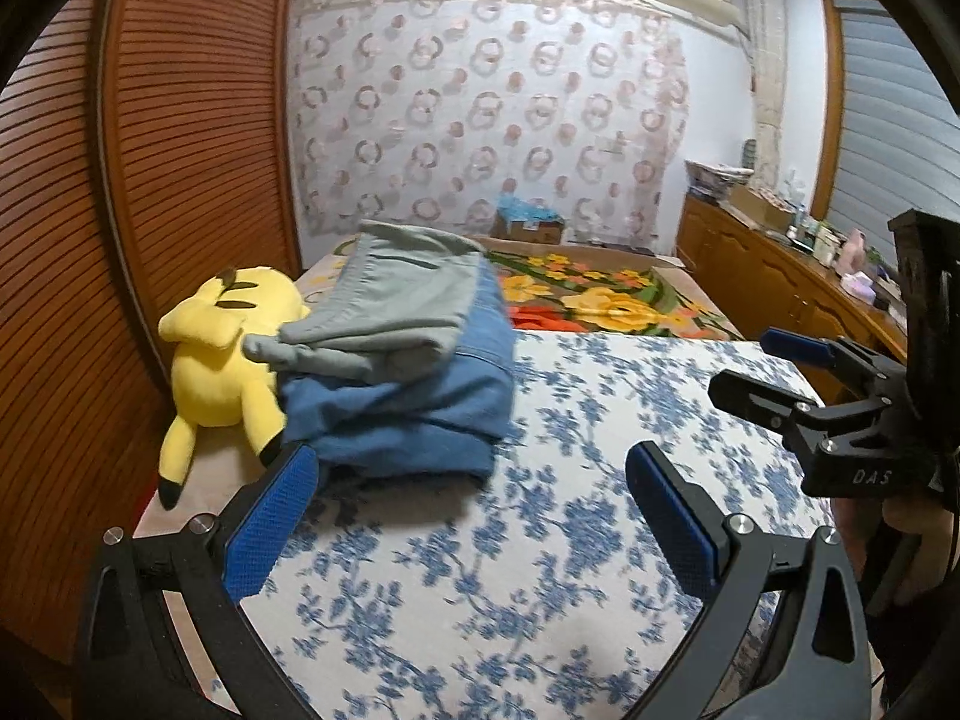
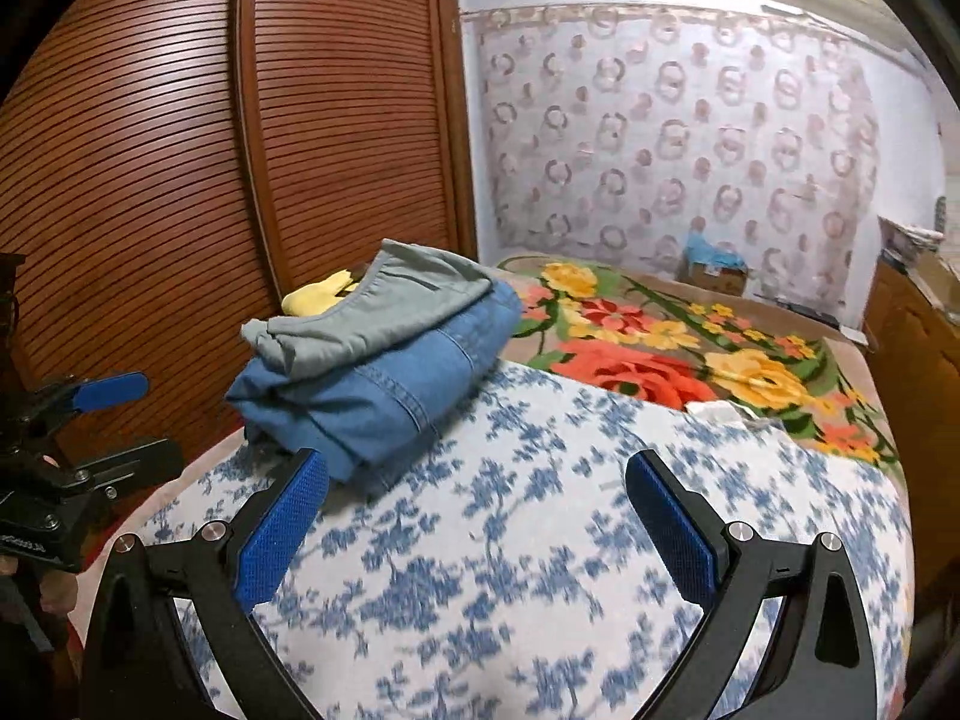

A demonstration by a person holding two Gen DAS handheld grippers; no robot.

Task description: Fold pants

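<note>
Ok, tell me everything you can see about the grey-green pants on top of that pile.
The grey-green pants are folded into a flat, roughly rectangular bundle of soft woven-looking cloth, with a dark slit pocket on the upper face. They lie on the folded blue jeans, which rest on the blue floral sheet. A bunched, creased end pokes out toward the camera. The yellow plush toy sits right beside them; contact is unclear. Both grippers are open and apart from them.
</note>
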